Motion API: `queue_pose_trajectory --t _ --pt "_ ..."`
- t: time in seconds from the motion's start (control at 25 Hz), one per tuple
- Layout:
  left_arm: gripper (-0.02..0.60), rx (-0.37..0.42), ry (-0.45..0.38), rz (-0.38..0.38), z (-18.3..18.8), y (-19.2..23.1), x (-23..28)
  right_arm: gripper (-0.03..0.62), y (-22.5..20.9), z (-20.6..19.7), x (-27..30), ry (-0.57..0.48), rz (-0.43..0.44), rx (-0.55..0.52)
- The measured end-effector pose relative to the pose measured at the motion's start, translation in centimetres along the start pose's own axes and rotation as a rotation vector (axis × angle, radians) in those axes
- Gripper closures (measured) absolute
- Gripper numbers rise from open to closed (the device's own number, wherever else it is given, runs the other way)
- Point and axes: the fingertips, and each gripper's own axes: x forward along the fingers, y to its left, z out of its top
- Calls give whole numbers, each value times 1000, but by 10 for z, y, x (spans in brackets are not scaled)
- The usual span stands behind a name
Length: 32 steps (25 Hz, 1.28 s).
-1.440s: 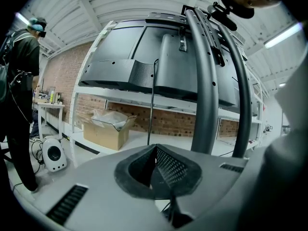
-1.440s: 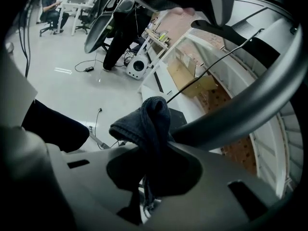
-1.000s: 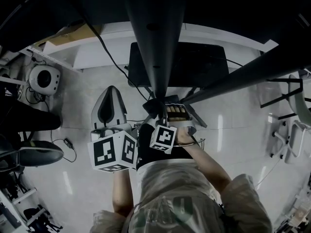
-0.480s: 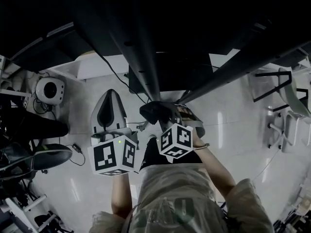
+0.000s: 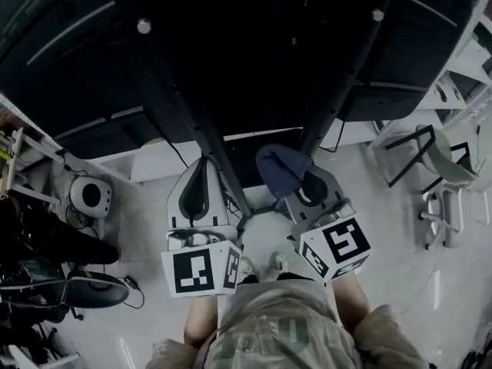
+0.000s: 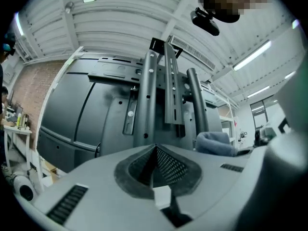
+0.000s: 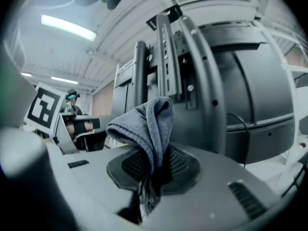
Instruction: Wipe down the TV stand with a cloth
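The TV stand's dark posts (image 5: 192, 129) rise in front of me, with the black back of the screen (image 5: 254, 60) above. My right gripper (image 5: 301, 184) is shut on a folded blue-grey cloth (image 5: 277, 169), held beside the right post (image 5: 330, 106). In the right gripper view the cloth (image 7: 147, 124) droops from the right gripper (image 7: 153, 165), just short of the post (image 7: 204, 85). My left gripper (image 5: 197, 194) is shut with nothing in it, close to the left post. The left gripper view shows the left gripper (image 6: 155, 152), the posts (image 6: 147, 105) and the cloth (image 6: 214, 143).
A round white device (image 5: 91, 197) and cables lie on the floor at the left, near a black chair base (image 5: 77, 290). A white chair (image 5: 450, 167) stands at the right. A white low shelf (image 5: 157, 164) runs behind the posts. My shoes (image 5: 261, 266) are below.
The head view has tilted up, so more of the screen's back shows. Both grippers have risen and spread apart toward the posts. The cloth stays in the right gripper.
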Motion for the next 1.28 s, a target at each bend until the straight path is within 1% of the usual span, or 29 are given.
queue_pose_trajectory --t 0.08,0.16,0.24,0.36,0.48,0.68,0.84,1.04,1.28 --pt "566 5 -24 -26 11 -13 1 537 -12 22 -20 -84 -65 31" --pt "566 18 -37 -50 17 -27 -1 536 -22 37 -39 -141 -122 52" --pt "566 41 -40 -64 20 -40 -5 537 -29 44 -55 -171 -158 73" --pt "566 55 -43 -86 23 -51 -7 537 -36 45 -66 -199 -190 104" --pt "566 60 -56 -92 28 -52 -6 536 -37 42 -70 -212 -203 119" --pt "566 54 -85 -85 36 -48 -7 537 -37 43 -70 -211 -221 71" --pt "566 45 -74 -79 34 -47 -8 536 -35 44 -71 -212 -204 69" --pt "566 45 -87 -100 39 -52 -4 537 -33 46 -70 -213 -197 61" --pt "566 41 -75 -118 34 -59 -2 537 -32 39 -71 -196 -193 58"
